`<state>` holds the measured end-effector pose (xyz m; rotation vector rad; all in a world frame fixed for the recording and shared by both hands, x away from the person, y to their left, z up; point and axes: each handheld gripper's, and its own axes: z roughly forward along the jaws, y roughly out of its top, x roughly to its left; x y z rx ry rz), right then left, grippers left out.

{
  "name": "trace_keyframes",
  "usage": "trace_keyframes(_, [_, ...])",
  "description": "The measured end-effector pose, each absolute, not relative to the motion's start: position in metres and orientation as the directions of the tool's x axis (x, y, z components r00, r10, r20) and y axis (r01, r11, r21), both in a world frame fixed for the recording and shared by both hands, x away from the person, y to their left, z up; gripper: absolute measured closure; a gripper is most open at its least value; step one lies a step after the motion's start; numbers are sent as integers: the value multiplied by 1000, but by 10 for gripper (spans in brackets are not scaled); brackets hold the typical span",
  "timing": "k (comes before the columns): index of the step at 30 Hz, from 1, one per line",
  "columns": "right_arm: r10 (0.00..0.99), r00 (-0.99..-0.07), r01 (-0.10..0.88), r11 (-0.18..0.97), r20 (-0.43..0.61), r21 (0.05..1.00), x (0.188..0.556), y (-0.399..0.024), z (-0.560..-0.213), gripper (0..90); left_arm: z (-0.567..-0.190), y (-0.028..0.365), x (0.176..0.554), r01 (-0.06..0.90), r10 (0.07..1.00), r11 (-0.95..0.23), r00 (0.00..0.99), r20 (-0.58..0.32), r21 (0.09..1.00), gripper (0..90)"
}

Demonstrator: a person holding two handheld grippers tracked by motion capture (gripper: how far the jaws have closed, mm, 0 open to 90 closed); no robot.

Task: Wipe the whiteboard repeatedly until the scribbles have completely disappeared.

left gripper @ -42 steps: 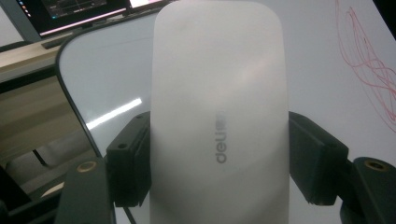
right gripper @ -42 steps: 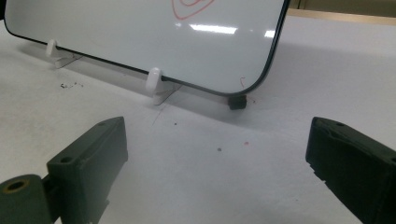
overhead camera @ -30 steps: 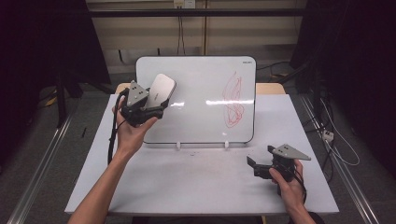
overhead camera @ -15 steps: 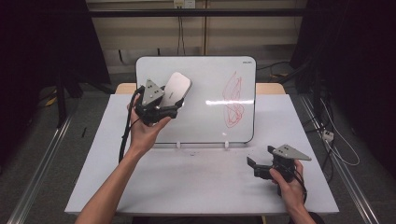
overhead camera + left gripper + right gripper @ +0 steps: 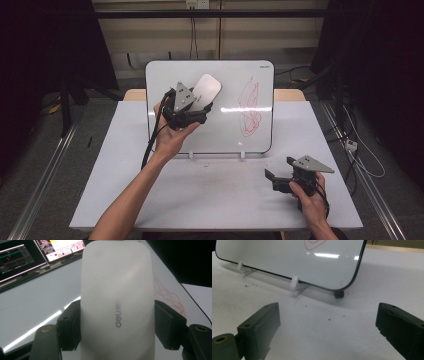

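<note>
On the white table point(image 5: 125, 200) the whiteboard point(image 5: 225, 135) stands propped, and the left gripper point(image 5: 192, 107) is clamped on the white eraser point(image 5: 117, 302), raised before the board's face, left of the red scribble point(image 5: 250, 107). The danger — a smooth eraser pinched only at its sides could twist or slip under pressure, or a hard push could tip the board while the right gripper point(image 5: 280, 181) sits with jaws apart, well away.

This looks like a lab set up for recording hand work, not a home or a shop. At the centre of the high view a white desk point(image 5: 125, 165) stands alone on a grey floor, with dark curtains point(image 5: 45, 45) in the upper left and upper right, metal rails point(image 5: 35, 180) along both sides and cables point(image 5: 360, 155) trailing at the right. In the upper left of the left gripper view, 2 computer screens point(image 5: 17, 257) show software windows.
</note>
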<state>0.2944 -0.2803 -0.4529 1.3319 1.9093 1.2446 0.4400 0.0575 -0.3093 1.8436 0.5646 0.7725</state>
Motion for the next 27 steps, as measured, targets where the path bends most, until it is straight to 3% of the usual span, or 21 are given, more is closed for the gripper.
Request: trace_keyframes(27, [909, -407, 454, 115, 90, 884, 294, -281, -453, 57, -305, 9, 461, 5, 672, -368, 693, 262, 930, 312])
